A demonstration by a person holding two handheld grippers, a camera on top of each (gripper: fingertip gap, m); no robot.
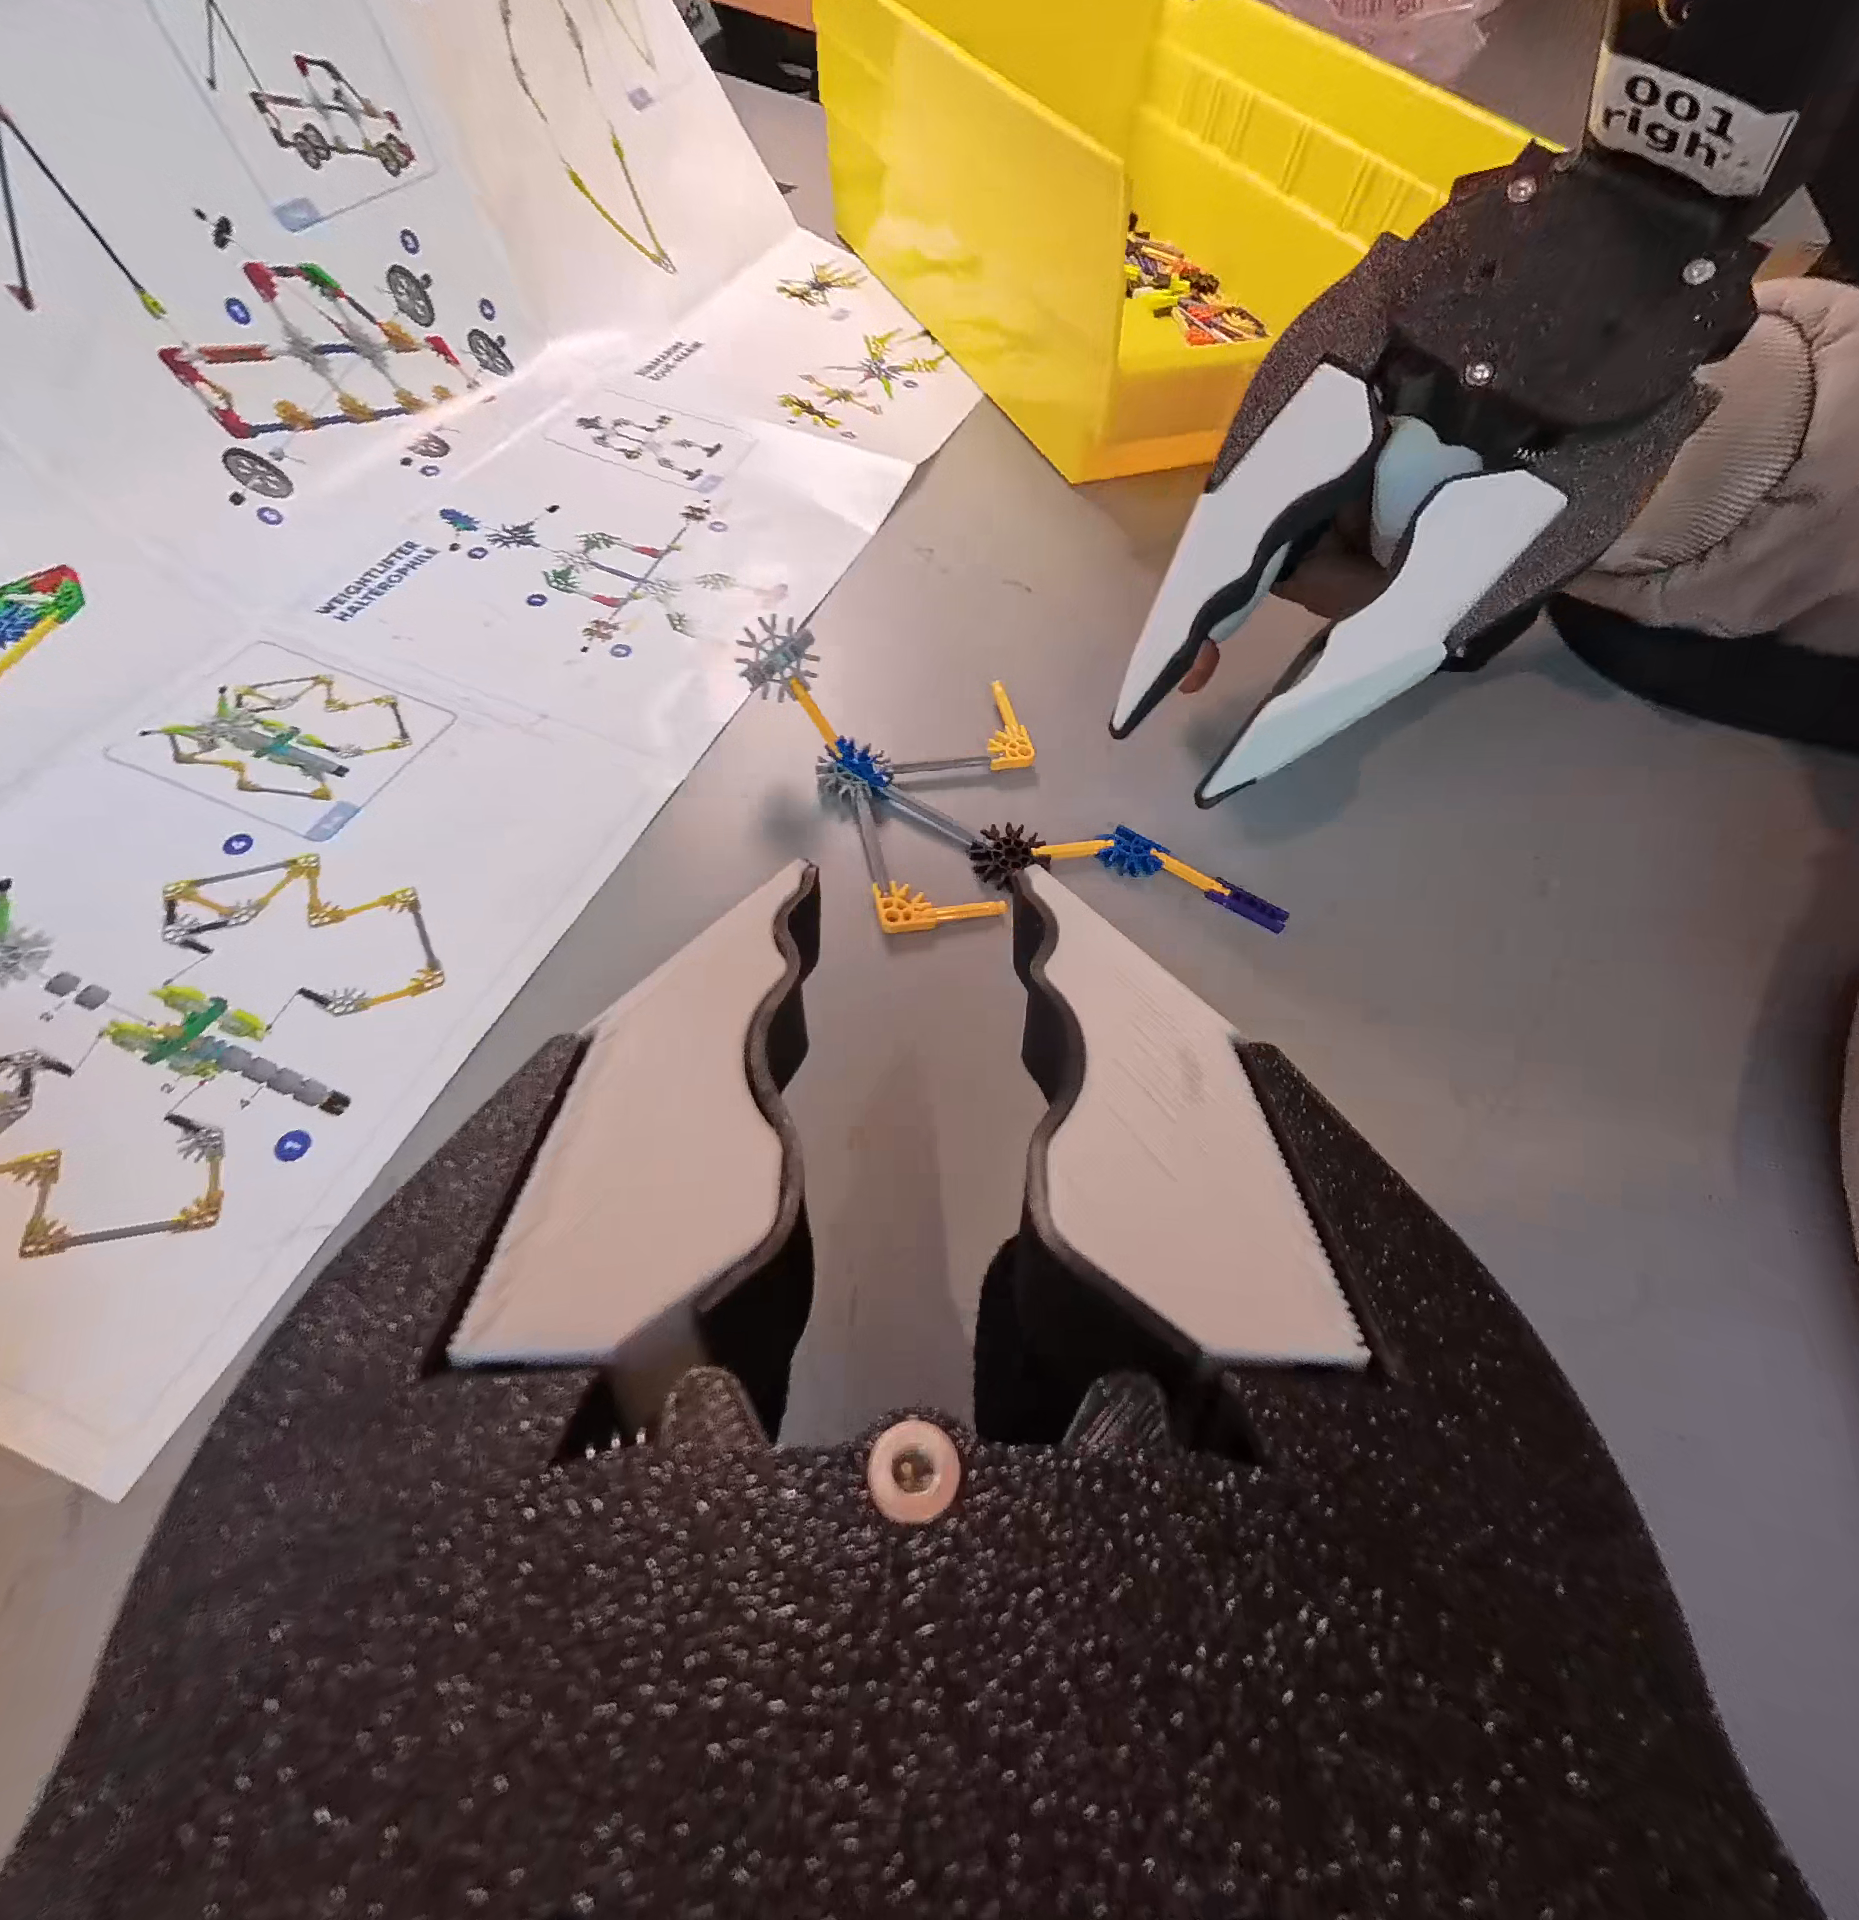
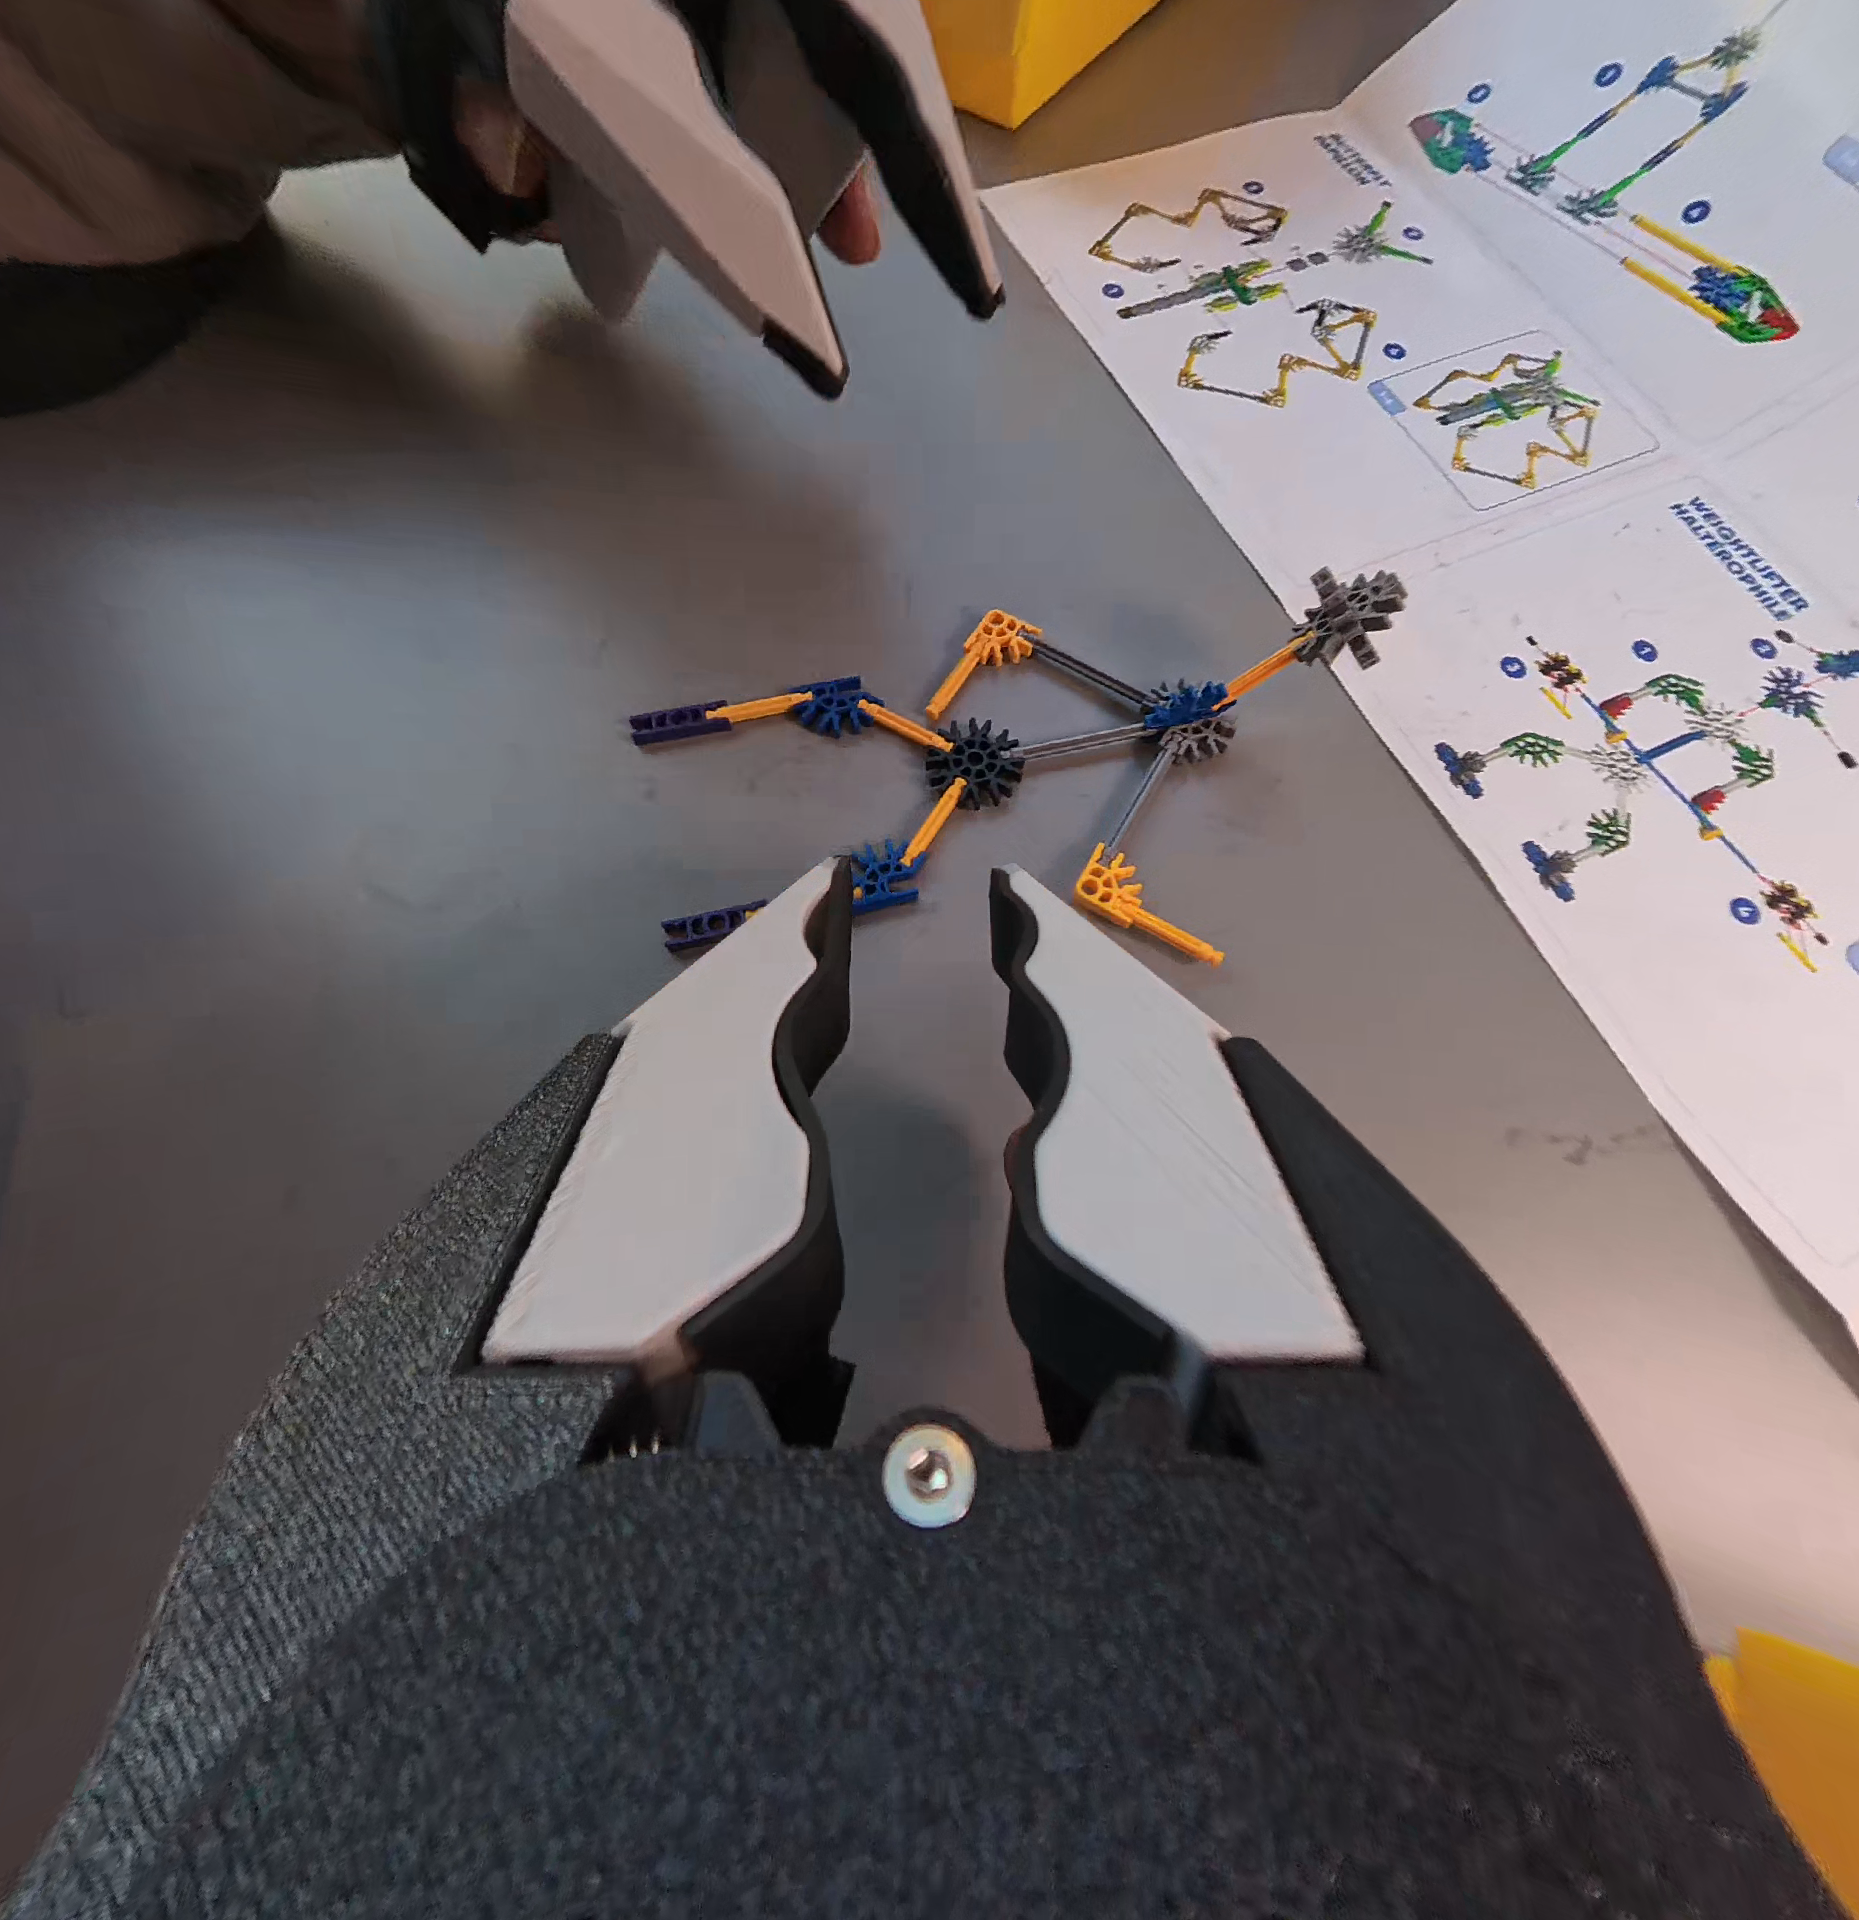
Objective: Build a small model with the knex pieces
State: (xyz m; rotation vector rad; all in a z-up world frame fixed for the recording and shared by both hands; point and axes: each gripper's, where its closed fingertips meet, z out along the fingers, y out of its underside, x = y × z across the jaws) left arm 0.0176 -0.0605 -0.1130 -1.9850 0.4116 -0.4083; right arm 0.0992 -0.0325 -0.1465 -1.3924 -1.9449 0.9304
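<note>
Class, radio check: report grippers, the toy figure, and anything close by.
Left gripper open, empty, at the rod-and-connector figure. Right gripper open, empty, opposite side. Figure flat on grey table; instruction sheet under its head; yellow bin beyond.

The rod figure (image 1: 935, 821) lies flat on the table (image 1: 1424, 1039). Its top hub (image 1: 777, 657) touches the sheet (image 1: 385, 623) on one side; the bin (image 1: 1060, 239) stands beyond the figure, holding small parts (image 1: 1185, 291).

Bright, even overhead light glares softly off the grey table (image 2: 385, 644); wide-angle edges bend and blur.
</note>
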